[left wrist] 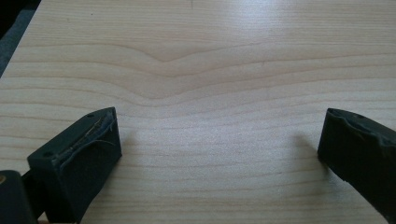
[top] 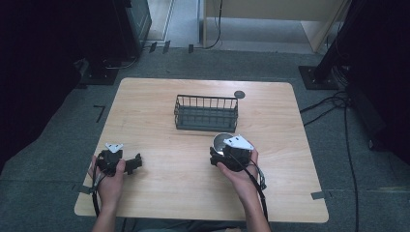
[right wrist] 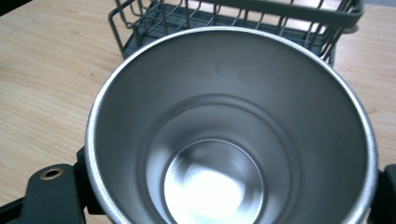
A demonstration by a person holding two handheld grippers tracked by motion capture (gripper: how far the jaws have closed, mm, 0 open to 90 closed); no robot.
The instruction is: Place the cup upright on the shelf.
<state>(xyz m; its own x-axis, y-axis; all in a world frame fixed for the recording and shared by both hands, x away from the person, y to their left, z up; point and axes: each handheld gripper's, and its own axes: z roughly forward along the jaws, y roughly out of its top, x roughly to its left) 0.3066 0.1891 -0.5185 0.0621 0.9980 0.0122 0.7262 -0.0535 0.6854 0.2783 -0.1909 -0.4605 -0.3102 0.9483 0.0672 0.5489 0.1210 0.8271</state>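
At the near left of the wooden surface (top: 159, 169), the person's left hand (top: 109, 181) holds the left hand-held gripper (top: 138, 162), a grey three-cornered plate on its top. In the left gripper view its two black jaws stand wide apart with nothing between them, only bare wood grain of the surface below and ahead.

Toward the middle, on the far half of the surface, sits a dark wire basket (top: 206, 113), rectangular, with upright wire sides and a solid rim. In the high view it looks empty. A small dark round disc (top: 239, 94) lies on the surface just beyond the basket's far right corner.

Right of centre, just near of the basket, the person's right hand (top: 238, 175) holds the right hand-held gripper (top: 217, 151), which is clamped on a metal cup (top: 223, 141). In the right gripper view the cup (right wrist: 233, 126) sits upright between the jaws with its open mouth toward the camera; its shiny inside is empty and the bottom reflects light. The basket's near wall (right wrist: 233, 18) stands close behind the cup's far rim; whether they touch I cannot tell.
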